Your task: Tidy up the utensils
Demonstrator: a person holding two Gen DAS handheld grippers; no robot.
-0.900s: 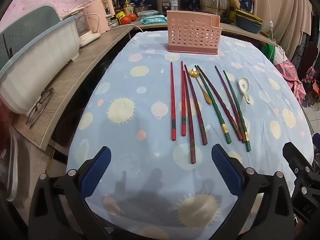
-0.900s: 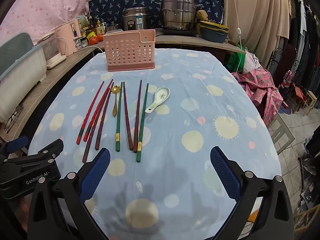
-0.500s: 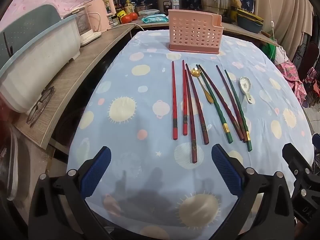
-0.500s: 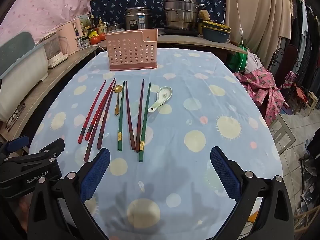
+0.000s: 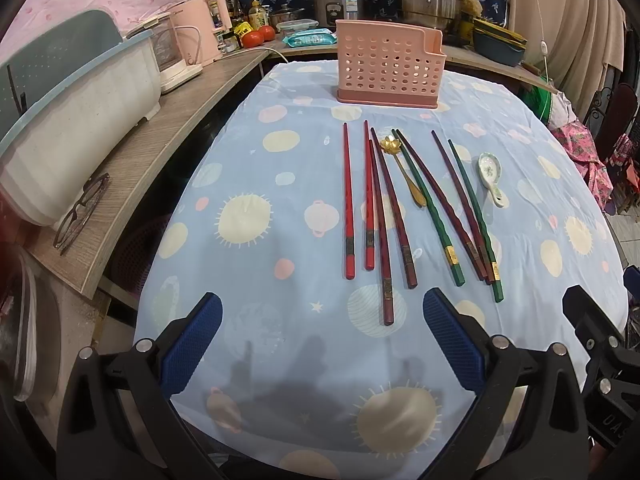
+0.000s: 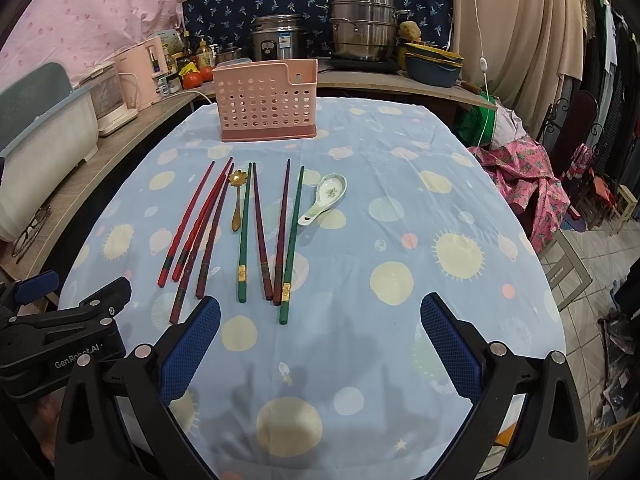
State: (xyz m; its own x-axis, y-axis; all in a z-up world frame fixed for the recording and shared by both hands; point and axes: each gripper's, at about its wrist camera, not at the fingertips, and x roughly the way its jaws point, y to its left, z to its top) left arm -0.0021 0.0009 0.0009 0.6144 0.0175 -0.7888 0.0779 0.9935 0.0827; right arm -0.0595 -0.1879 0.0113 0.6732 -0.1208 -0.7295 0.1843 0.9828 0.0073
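Here both jaws stand wide and empty: the left hand-held gripper (image 5: pixel 322 340) hangs over the near edge of the worktop (image 5: pixel 248 288), and the right hand-held gripper (image 6: pixel 320 340) does the same just beside it, each tilted down toward the cloth. Nothing is gripped yet.

Just beyond the fingertips lie the chopsticks (image 5: pixel 380 216), fanned out in red, dark brown and green, several touching or crossing near their thick ends. A gold spoon (image 5: pixel 404 172) sits among them, its handle running beside a green stick, and a ceramic spoon (image 5: pixel 491 178) rests at the right of the row. The pink holder (image 5: pixel 390 66) stands upright at the far end of the worktop, well apart from the utensils.

The main risk is the crowding. Closing on one stick may catch its neighbour too, or nudge the rest out of line, since they lie so close. Thin, smooth sticks flat on soft cloth may also roll or pivot out of the pads, and the cloth itself could bunch under a low approach. With the two grippers so near each other, reaching for the same cluster could make them collide. The holder looks light; a stick dropped in at an angle might tip or push it, though whether it has compartments I cannot tell from here.
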